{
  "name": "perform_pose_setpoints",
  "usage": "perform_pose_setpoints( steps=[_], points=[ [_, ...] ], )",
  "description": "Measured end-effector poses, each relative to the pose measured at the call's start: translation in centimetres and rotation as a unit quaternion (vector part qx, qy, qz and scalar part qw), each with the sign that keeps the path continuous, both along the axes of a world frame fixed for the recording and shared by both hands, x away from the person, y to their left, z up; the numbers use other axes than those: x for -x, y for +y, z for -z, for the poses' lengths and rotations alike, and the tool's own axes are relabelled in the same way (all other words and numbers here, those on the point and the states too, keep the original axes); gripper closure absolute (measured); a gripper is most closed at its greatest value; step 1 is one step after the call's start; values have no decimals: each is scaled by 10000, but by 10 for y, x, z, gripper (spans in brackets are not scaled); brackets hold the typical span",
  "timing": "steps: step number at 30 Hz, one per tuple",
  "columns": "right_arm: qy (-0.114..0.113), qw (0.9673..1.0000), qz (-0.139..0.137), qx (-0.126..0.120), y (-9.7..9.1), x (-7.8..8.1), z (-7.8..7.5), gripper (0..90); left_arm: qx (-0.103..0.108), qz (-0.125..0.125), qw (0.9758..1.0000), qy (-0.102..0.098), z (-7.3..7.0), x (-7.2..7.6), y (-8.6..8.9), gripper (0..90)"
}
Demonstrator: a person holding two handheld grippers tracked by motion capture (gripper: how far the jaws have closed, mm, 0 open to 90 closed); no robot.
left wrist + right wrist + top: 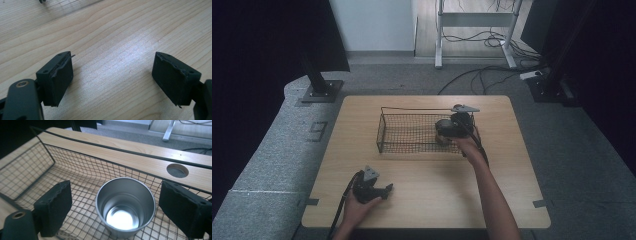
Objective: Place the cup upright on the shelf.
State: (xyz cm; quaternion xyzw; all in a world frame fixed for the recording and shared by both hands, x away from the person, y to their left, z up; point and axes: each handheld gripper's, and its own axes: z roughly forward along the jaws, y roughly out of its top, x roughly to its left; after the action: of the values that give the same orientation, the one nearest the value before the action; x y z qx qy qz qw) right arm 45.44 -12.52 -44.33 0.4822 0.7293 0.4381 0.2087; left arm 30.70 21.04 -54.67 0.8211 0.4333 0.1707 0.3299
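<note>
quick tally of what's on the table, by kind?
Wire basket: 1
Metal cup, standing upright in the basket: 1
Handheld grippers: 2, left gripper and right gripper
Total: 4

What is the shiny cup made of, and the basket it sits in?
The cup looks like brushed metal, maybe steel: silvery grey, with a bright reflection on its bottom. The basket seems to be thin dark wire, probably painted metal, woven in a see-through grid with a thicker rim.
</note>
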Motion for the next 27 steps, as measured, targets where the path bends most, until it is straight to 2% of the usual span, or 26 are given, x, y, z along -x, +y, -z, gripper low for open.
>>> perform_pose_setpoints(
  steps=[5, 7, 8, 10, 11, 12, 14, 17, 18, 23, 24, 27],
  points=[
    [-114, 9999, -29, -88, -7, 16, -1, 127, -1, 0, 10000, 0, 0, 0, 0, 172],
    [-190, 9997, -52, -149, -15, 30, 1, 137, -1, -3, 10000, 0, 0, 0, 0, 173],
    [-190, 9997, -52, -149, -15, 30, 1, 137, -1, -3, 10000, 0, 0, 0, 0, 172],
    [-279, 9994, -86, -211, -28, 47, 5, 152, 6, -5, 10000, 1, 0, 0, 0, 173],
    [-279, 9994, -86, -211, -28, 47, 5, 152, 6, -5, 10000, 1, 0, 0, 0, 173],
    [-318, 9991, -85, -257, -37, 58, 9, 163, 0, -2, 10000, 1, 0, 0, 0, 173],
    [-307, 9989, -98, -344, -46, 69, 14, 167, 1, -3, 10000, 1, 0, 0, 0, 172],
    [-260, 9975, -98, -644, -59, 84, 23, 171, -1, 1, 10000, 0, 0, 0, 0, 173],
    [-269, 9974, -80, -667, -62, 90, 26, 172, 4, -5, 10000, -3, 0, 0, 0, 173],
    [-245, 9977, 27, -634, -74, 108, 39, 174, 0, -2, 10000, -1, 0, 0, 0, 173],
    [-218, 9981, 81, -566, -80, 116, 46, 175, 1, -2, 10000, -2, 0, 0, 0, 173],
    [-178, 9985, 95, -517, -85, 121, 51, 176, 0, -2, 10000, -2, 0, 0, 0, 173]
  ],
)
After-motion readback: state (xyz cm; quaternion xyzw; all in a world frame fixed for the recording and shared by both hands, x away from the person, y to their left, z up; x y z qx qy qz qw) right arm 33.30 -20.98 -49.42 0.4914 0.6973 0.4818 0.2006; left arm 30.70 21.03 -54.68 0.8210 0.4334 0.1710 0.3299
